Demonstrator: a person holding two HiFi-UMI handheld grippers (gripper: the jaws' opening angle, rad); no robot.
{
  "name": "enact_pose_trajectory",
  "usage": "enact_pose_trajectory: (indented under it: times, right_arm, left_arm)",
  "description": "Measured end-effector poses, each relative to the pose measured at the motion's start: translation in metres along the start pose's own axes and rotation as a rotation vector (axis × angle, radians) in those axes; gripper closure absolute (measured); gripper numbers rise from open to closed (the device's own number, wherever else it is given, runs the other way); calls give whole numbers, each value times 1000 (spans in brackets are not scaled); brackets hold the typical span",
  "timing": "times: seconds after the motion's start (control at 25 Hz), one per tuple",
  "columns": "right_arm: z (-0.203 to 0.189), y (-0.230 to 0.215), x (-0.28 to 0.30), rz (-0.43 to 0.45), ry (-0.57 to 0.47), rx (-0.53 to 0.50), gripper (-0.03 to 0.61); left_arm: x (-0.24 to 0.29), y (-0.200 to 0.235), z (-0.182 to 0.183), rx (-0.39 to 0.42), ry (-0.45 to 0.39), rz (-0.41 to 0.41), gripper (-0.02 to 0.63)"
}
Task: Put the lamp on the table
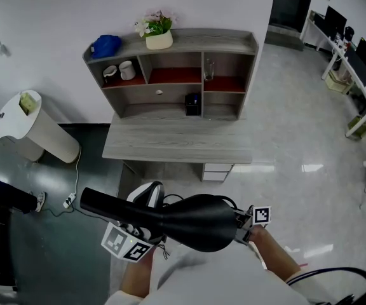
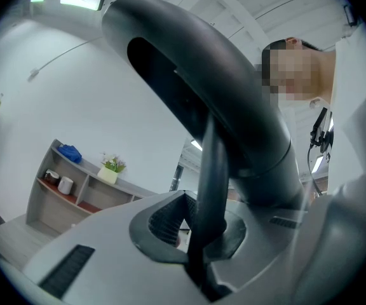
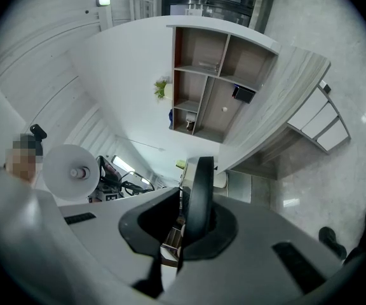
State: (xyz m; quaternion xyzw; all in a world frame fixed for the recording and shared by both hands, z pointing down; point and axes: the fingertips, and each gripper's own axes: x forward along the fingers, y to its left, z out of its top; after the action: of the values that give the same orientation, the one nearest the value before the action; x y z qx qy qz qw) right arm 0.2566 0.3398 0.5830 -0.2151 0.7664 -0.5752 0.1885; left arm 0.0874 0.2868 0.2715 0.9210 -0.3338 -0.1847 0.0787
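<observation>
— Step in hand, at a guess: bringing the lamp [image 1: 192,222] to the table [image 1: 170,146]. Held short of the table's front edge, high off the floor, not yet over the top.

— Gripped how?

— Pinched from both ends. Left gripper [image 2: 199,234] closed down narrow on a thin black strut of the lamp. Right gripper [image 3: 192,224] closed just as narrow on a thin black rim, seen edge-on between the jaws.

— Best way to finish the step?

— Move both hands as one, level, with no twisting of one against the other. Clear the table's front edge first. Then lower onto the bare front part of the top, away from the shelf unit [image 1: 170,75] at the table's back. Let go only once seated flat and steady.

— And relative to the fingers?

— Straight up between the left fingers [image 2: 166,221], touching both, with the dark curved body looming beyond them. Upright between the right fingers too, pressed on both sides.
</observation>
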Motion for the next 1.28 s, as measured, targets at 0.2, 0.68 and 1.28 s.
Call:
enact_pose_trajectory:
  times: [0.2, 0.68, 1.28]
  right_arm:
    - [-20, 0, 20, 5, 8, 3, 558]
    - [-45, 0, 72, 17, 47, 15, 558]
    - [8, -24, 154, 57, 178, 24, 558]
  left_arm:
    - [-24, 12, 7, 3, 0, 11, 606]
    - [-61, 44, 26, 30, 4, 64, 606]
    - [-44, 121, 38, 64, -15, 180, 606]
